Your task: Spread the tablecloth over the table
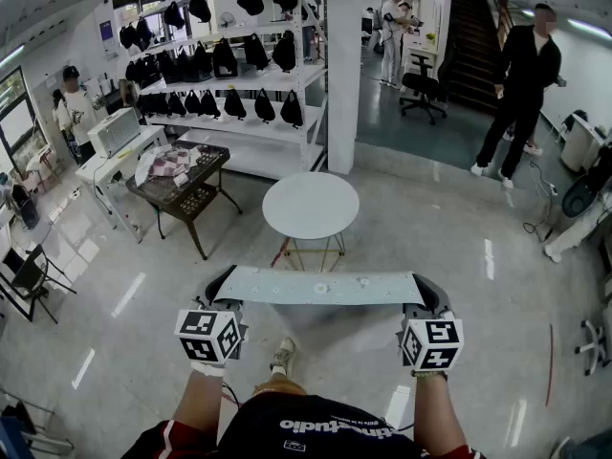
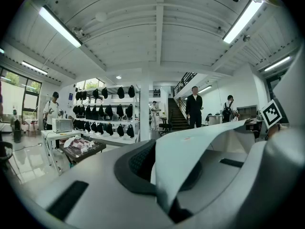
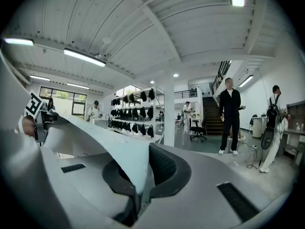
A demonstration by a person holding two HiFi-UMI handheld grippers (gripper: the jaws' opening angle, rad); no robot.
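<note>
The pale tablecloth [image 1: 320, 286] hangs stretched as a level band between my two grippers, above the floor and nearer to me than the round white table [image 1: 311, 206]. My left gripper [image 1: 222, 285] is shut on its left end. My right gripper [image 1: 427, 293] is shut on its right end. In the left gripper view the tablecloth [image 2: 190, 147] runs out of the pinched jaws of the left gripper [image 2: 164, 175] toward the right. The right gripper view shows the tablecloth [image 3: 109, 142] leaving the clamped right gripper [image 3: 143, 175] toward the left. The table top is bare.
A dark low table [image 1: 182, 185] with papers stands left of the round table, and a white desk [image 1: 120, 151] lies beyond it. Shelves of black bags [image 1: 239, 55] and a white column [image 1: 342, 65] are behind. A person in black [image 1: 521, 84] stands far right, near an office chair [image 1: 423, 89].
</note>
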